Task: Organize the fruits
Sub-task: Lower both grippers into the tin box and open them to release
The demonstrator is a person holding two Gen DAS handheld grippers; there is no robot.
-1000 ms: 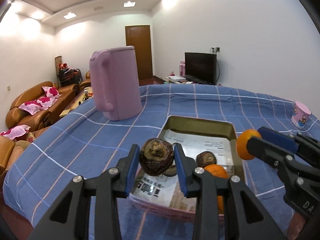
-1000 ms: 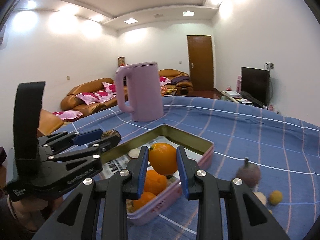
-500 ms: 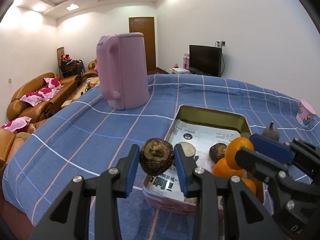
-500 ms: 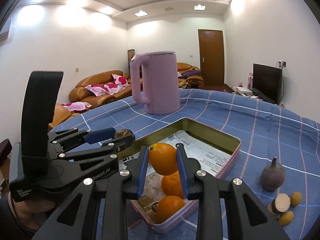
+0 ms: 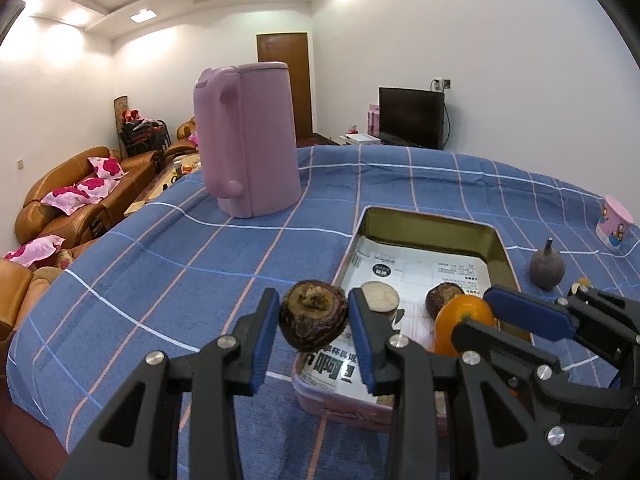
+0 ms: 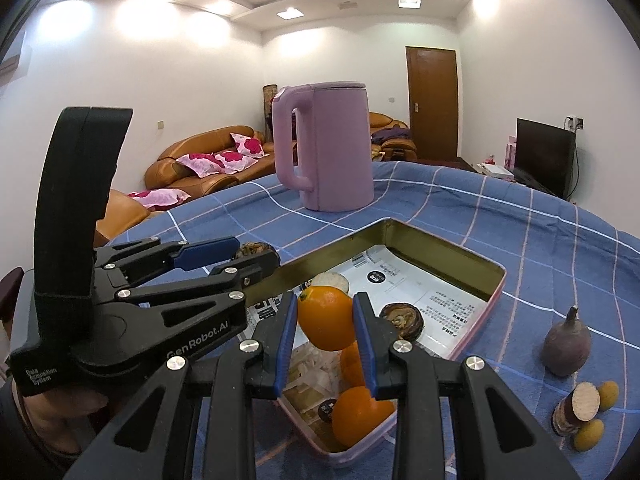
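My left gripper [image 5: 313, 322] is shut on a brown taro root [image 5: 313, 320], held just left of the near corner of the pink tin tray [image 5: 496, 236]. My right gripper [image 6: 325, 318] is shut on an orange [image 6: 326, 317], held over the near end of the tray [image 6: 494, 294]. Inside the tray, on printed paper, lie two oranges [image 6: 358, 414], a brown taro [image 6: 402, 317] and a cut taro piece [image 6: 330, 280]. The right gripper with its orange also shows in the left wrist view [image 5: 464, 318].
A tall pink kettle [image 5: 248, 140] stands on the blue checked tablecloth behind the tray. A purple pear-shaped fruit [image 6: 566, 342], a cut taro piece [image 6: 576, 408] and two small yellow fruits [image 6: 588, 434] lie right of the tray. A pink cup [image 5: 614, 222] stands at the far right.
Both grippers have lowered and drawn back toward the tray's near end, each still holding its fruit. The kettle and tray look nearer and higher in both views.
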